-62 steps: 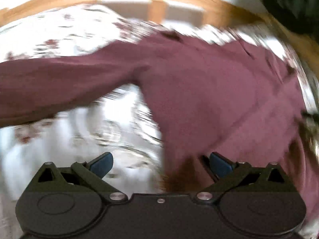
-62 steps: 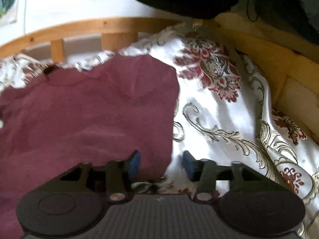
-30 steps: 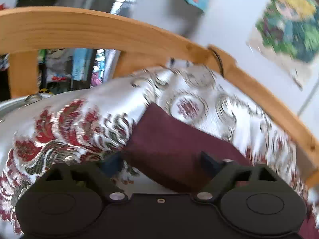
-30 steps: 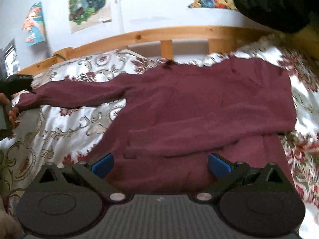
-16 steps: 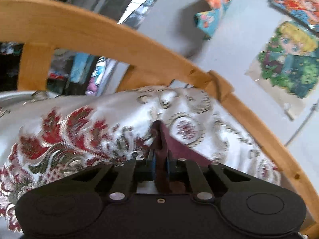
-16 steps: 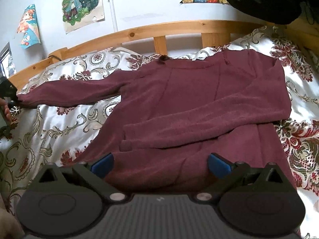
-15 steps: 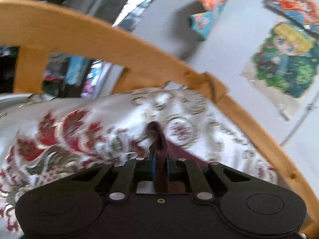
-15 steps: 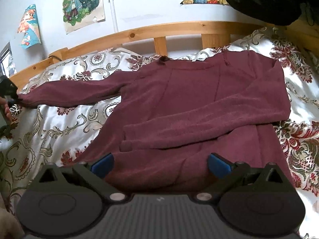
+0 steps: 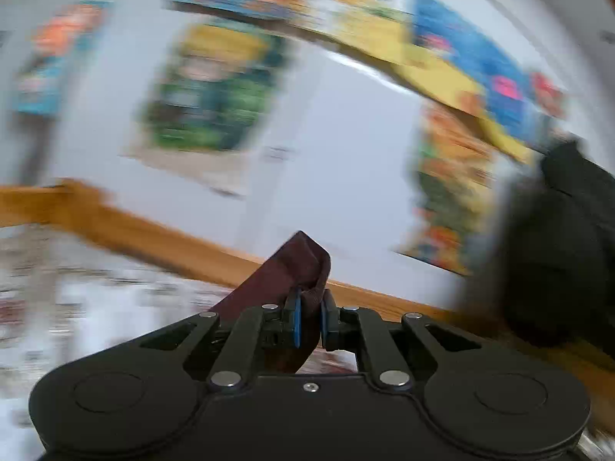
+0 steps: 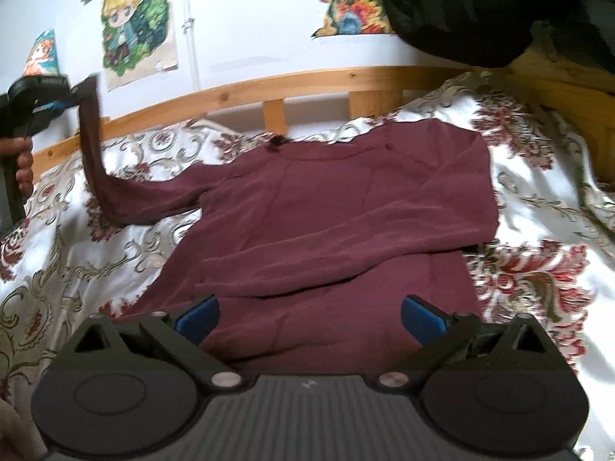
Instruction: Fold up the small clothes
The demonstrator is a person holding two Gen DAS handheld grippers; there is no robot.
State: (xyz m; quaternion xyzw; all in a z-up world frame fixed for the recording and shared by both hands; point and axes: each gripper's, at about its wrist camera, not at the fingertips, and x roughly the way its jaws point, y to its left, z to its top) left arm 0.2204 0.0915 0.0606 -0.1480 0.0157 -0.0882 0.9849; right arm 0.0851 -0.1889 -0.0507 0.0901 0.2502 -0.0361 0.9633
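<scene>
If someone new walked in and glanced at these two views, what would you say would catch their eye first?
Most striking is the maroon long-sleeved top spread across the floral white-and-red bedspread, with one sleeve already folded over its body. At the far left, the left gripper is shut on the cuff of the other sleeve, holding it up off the bed. The right gripper hovers open over the hem, and bright cartoon posters dot the white wall behind the wooden bed rail.

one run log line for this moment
left gripper: shut on sleeve cuff, lifted | right gripper: open over sweater hem
</scene>
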